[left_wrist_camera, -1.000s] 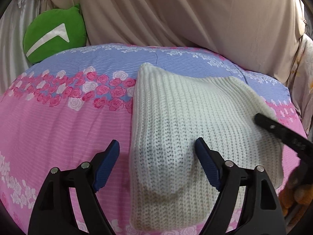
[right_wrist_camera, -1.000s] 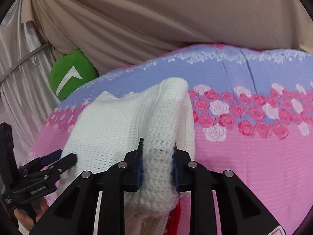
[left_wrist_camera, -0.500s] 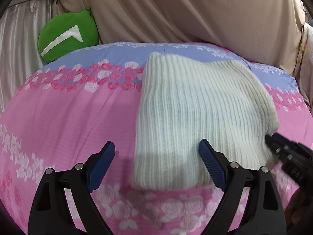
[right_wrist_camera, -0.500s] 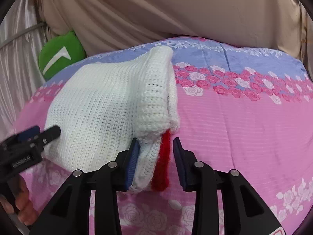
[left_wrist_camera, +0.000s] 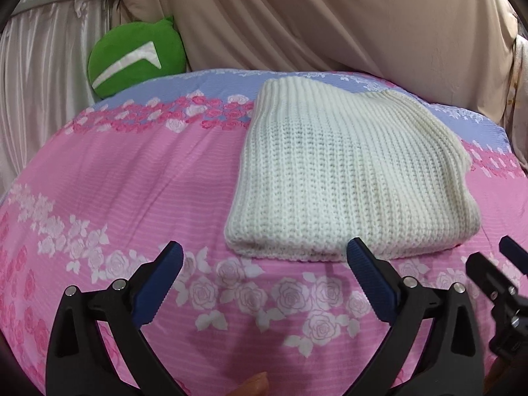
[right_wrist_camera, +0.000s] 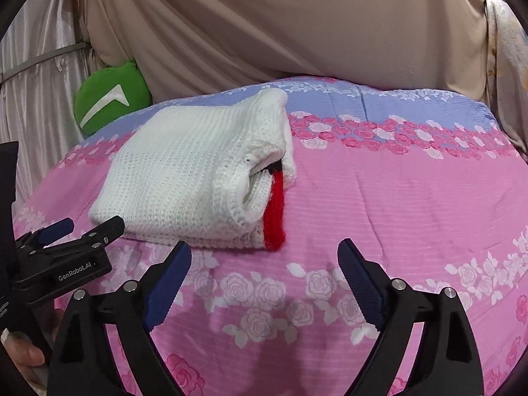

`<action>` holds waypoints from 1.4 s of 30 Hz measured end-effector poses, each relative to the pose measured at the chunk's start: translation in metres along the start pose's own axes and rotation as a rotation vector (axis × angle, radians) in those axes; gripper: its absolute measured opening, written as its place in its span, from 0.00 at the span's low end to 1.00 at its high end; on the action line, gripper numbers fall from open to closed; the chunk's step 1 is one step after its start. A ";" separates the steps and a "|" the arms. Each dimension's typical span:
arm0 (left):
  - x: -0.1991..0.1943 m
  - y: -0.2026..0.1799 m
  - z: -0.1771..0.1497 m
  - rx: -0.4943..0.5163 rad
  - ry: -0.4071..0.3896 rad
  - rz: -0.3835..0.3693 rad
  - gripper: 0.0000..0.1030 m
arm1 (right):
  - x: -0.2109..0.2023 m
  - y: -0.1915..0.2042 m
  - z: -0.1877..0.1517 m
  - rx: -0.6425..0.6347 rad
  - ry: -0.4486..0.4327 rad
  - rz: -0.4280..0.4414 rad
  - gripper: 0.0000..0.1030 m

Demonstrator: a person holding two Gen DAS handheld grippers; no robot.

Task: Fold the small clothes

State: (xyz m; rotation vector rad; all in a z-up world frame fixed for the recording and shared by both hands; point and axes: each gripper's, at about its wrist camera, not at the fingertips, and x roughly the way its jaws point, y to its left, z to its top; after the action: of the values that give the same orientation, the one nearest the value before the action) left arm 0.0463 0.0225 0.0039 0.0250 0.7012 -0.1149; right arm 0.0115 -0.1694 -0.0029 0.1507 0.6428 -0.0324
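Across the middle of the left wrist frame, a cream knitted garment (left_wrist_camera: 349, 178) lies folded into a thick, roughly square bundle on the bed (left_wrist_camera: 132, 178), whose cover is pink and lilac with printed roses. From the right wrist view the same bundle sits left of centre, its open side facing the camera, where stacked layers and a red trim (right_wrist_camera: 275, 213) show at the lower right corner.

Both tools are clear of it. At the bottom of its own frame, the left hand-held gripper (left_wrist_camera: 264, 265) has its jaws spread wide, holding nothing, just short of the bundle's near edge. Likewise the right hand-held gripper (right_wrist_camera: 264, 264) is spread and empty, with bare bedding between its jaws.

Chunky knit like this is likely soft, springy and light for its bulk. It should compress readily under a pinch and rebound, so layers may slide or puff open if lifted from one spot. Coarse ribbing should give the jaws good friction, though loops could snag. Best purchase looks to be the closed folded edge nearest the left tool, pinching all layers together, with the other tool supporting the red-trimmed corner.

A green plush cushion (left_wrist_camera: 135, 54) rests at the upper left, against beige drapes (left_wrist_camera: 330, 16).
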 end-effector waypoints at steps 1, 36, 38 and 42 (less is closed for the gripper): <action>0.000 0.001 -0.001 -0.011 0.008 -0.005 0.94 | 0.001 0.002 -0.002 0.002 0.010 -0.003 0.85; 0.000 -0.020 -0.005 0.081 -0.011 0.119 0.94 | 0.014 0.017 -0.007 -0.028 0.078 -0.140 0.85; 0.000 -0.021 -0.005 0.092 -0.013 0.122 0.94 | 0.014 0.017 -0.007 -0.028 0.077 -0.140 0.85; 0.000 -0.023 -0.005 0.100 -0.012 0.124 0.94 | 0.014 0.018 -0.007 -0.026 0.077 -0.140 0.85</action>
State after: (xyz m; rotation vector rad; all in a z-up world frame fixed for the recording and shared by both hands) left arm 0.0404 -0.0002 -0.0001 0.1638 0.6802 -0.0309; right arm 0.0196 -0.1508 -0.0145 0.0821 0.7295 -0.1536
